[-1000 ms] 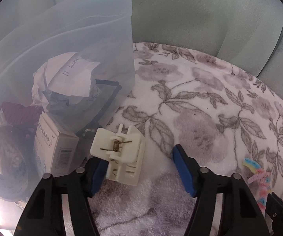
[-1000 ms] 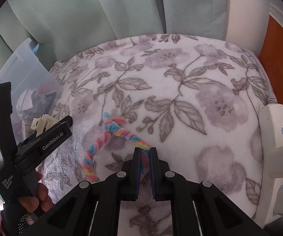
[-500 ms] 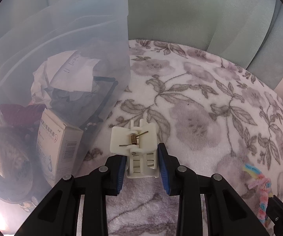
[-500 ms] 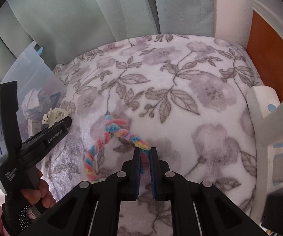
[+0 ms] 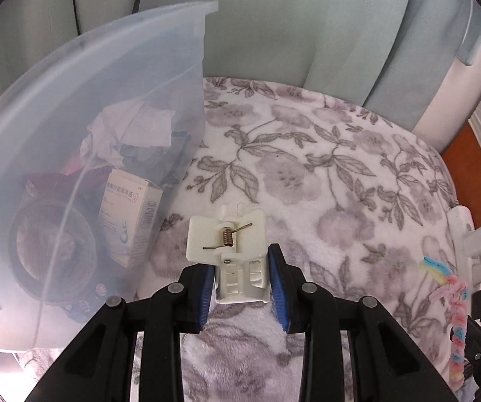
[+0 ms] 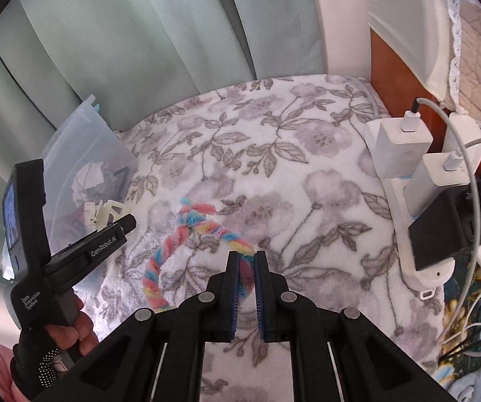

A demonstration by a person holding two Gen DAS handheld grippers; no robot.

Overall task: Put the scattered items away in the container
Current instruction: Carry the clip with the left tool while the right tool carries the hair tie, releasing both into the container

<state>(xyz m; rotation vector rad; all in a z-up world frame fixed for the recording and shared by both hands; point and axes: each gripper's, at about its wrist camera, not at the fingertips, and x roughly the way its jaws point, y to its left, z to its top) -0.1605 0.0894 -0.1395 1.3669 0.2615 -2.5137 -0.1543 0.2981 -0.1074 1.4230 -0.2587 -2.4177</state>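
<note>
Left gripper (image 5: 242, 276): fingers clamped on white clip (image 5: 228, 241), held above the floral blanket (image 5: 307, 174), bin (image 5: 89, 117) at its 10 o'clock. Right gripper (image 6: 246, 276): fingers closed on rainbow rope (image 6: 186, 231), lifted off the blanket.

Container (image 5: 113, 107) left of clip (image 5: 228, 244)

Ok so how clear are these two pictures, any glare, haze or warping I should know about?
Left wrist view: the container wall is translucent, so the box and paper inside look hazy; bright glare at the lower left; the clip is sharp. Right wrist view: the fisheye bends the curtains and darkens the corners; the twisted rope is crisp.
</note>
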